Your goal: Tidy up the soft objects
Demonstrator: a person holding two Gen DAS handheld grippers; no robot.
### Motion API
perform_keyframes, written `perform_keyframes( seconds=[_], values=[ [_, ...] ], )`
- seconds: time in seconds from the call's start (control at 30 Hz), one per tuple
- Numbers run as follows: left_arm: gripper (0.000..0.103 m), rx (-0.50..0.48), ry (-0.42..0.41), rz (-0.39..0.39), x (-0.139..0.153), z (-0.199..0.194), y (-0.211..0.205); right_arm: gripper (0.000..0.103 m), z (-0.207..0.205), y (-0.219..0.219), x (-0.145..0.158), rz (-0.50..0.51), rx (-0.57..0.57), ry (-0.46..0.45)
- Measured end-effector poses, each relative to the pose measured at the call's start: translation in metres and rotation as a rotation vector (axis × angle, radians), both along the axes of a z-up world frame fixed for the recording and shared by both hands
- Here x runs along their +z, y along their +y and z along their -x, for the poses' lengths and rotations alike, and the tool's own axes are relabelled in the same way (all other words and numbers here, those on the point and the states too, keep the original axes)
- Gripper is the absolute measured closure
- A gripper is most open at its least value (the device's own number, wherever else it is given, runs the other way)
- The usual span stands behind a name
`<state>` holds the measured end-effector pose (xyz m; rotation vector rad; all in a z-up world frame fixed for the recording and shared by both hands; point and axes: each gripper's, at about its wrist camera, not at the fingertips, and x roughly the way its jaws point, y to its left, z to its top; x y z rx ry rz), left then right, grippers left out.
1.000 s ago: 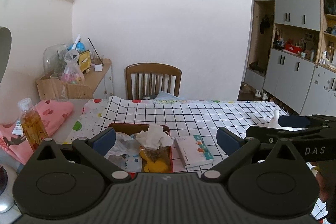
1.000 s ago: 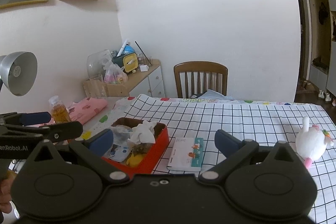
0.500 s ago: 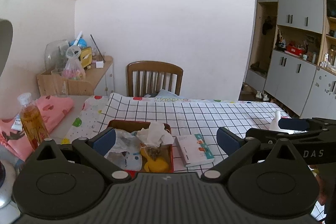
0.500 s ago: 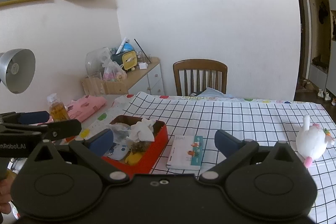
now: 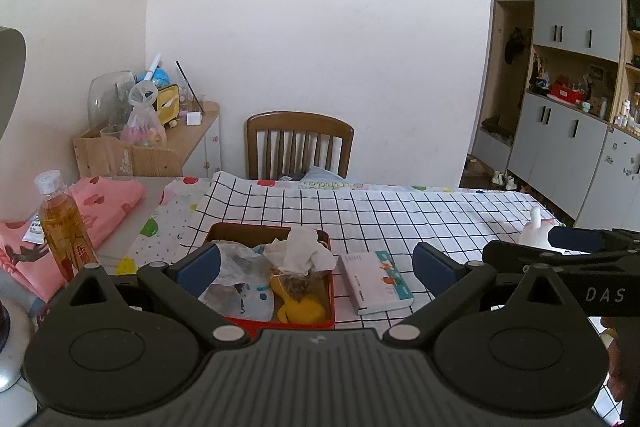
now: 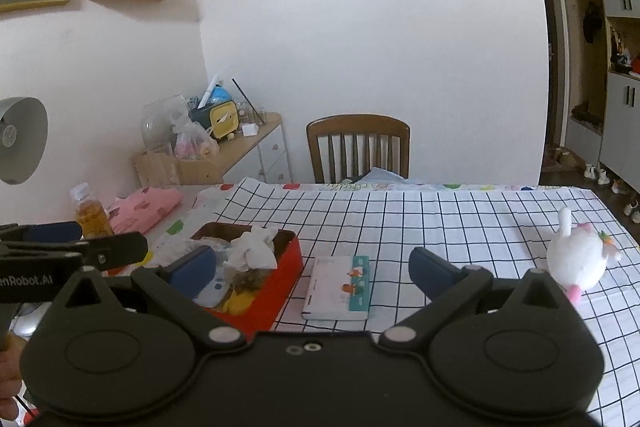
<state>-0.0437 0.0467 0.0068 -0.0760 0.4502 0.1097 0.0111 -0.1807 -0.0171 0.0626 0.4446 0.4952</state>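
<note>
A red box (image 5: pixel 325 322) (image 6: pixel 280 287) sits on the checked tablecloth, holding crumpled white tissue (image 5: pixel 300 254) (image 6: pixel 252 251), a yellow soft toy (image 5: pixel 300 309) and plastic bags. A white plush bunny (image 6: pixel 576 259) lies at the right of the table; only its top shows in the left wrist view (image 5: pixel 534 233). Folded pink cloth (image 5: pixel 108 199) (image 6: pixel 144 207) lies at the left. My left gripper (image 5: pixel 316 267) is open and empty, above the near side of the box. My right gripper (image 6: pixel 312 271) is open and empty, near the book.
A small book (image 5: pixel 376 281) (image 6: pixel 340 287) lies right of the box. A tea bottle (image 5: pixel 64 231) (image 6: pixel 90 213) stands at the left. A wooden chair (image 5: pixel 298 143) stands behind the table. A lamp head (image 6: pixel 20 139) hangs at the left.
Both grippers have tilted slightly downward and moved a little forward toward the table; the box and book sit lower and nearer in view. Both stay open.
</note>
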Motion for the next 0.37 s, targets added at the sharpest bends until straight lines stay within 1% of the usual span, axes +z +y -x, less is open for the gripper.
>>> perform_keyframes(
  seconds=[0.23,0.37],
  values=[
    [0.0,0.005,-0.011,-0.014,-0.0003,0.0004,-0.0005,0.0,-0.0034,-0.0014,-0.0016,0.004,-0.03,0.001],
    [0.0,-0.006,-0.009,-0.004,0.0,-0.0008,-0.0002,0.0,-0.0057,-0.0015,-0.0028,0.008,-0.036,0.002]
  ],
)
